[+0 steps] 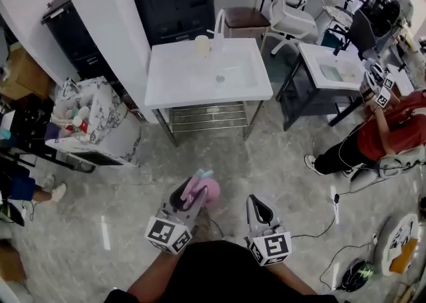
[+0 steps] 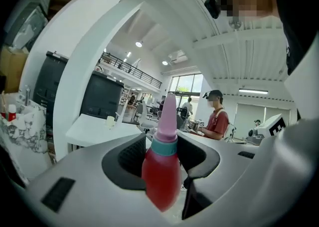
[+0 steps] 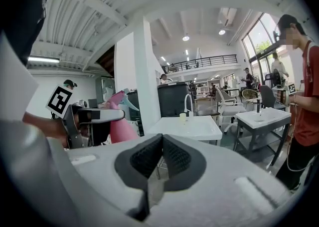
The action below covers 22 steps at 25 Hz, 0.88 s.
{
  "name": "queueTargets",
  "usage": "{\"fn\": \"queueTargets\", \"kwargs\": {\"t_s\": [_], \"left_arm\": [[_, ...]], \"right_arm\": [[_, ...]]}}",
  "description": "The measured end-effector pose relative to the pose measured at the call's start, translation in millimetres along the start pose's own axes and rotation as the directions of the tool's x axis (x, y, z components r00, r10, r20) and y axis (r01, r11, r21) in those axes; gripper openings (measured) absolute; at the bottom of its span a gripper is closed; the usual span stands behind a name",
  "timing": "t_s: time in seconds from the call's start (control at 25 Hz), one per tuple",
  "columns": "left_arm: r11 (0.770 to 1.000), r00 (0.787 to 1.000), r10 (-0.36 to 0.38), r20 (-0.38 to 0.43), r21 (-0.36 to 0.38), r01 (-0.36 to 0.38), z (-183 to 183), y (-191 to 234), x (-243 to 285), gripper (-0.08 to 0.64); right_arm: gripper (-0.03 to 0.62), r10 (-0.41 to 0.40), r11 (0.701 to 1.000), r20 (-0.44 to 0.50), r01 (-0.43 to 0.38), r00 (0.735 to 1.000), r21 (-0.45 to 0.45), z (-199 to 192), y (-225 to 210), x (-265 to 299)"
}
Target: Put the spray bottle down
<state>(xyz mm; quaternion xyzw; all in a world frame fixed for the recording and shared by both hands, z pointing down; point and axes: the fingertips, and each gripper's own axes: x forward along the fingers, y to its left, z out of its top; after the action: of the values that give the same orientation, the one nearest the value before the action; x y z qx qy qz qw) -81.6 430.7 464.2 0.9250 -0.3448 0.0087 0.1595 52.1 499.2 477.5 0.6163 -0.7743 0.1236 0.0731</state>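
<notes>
The pink spray bottle [image 2: 160, 178] is gripped between the jaws of the left gripper [image 1: 194, 195], with its cap end pointing away from the person. The right gripper [image 3: 160, 157] is held just beside it, its jaws pressed together with nothing between them. Both are carried in the air over the marbled floor [image 1: 120, 182], well short of the white washbasin [image 1: 173, 82], where a small cup [image 1: 202, 44] is seen beside the tap [image 1: 218, 32].

Pink spray bottle [image 2: 162, 171] held between jaws, nozzle up.
</notes>
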Motion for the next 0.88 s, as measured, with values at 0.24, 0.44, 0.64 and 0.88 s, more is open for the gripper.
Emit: {"fn": "queueTargets", "kwargs": {"t_s": [0.24, 0.44, 0.64, 0.88], "left_arm": [[0.998, 0.998, -0.067, -0.006, 0.012, 0.067, 36.0, 74.0, 65.1, 0.195], [0.995, 0.995, -0.097, -0.015, 0.021, 0.098, 71.4, 141.4, 94.4, 0.195], [0.99, 0.988, -0.142, -0.053, 0.004, 0.142, 81.9, 180.2, 122.6, 0.195], [0.983, 0.979, -0.184, -0.082, -0.008, 0.184, 85.1, 208.6, 162.7, 0.195]], "right_arm": [[-0.002, 0.013, 0.995, -0.051, -0.018, 0.999, -0.102, 38.7, 8.4, 104.6], [-0.002, -0.001, 0.998, 0.026, 0.003, 1.0, -0.069, 87.7, 6.6, 183.8], [-0.002, -0.084, 0.996, 0.074, 0.086, 0.994, -0.018, 125.4, -17.6, 235.6], [-0.002, -0.107, 0.994, 0.065, 0.106, 0.992, 0.008, 130.1, -29.9, 279.2]]}}
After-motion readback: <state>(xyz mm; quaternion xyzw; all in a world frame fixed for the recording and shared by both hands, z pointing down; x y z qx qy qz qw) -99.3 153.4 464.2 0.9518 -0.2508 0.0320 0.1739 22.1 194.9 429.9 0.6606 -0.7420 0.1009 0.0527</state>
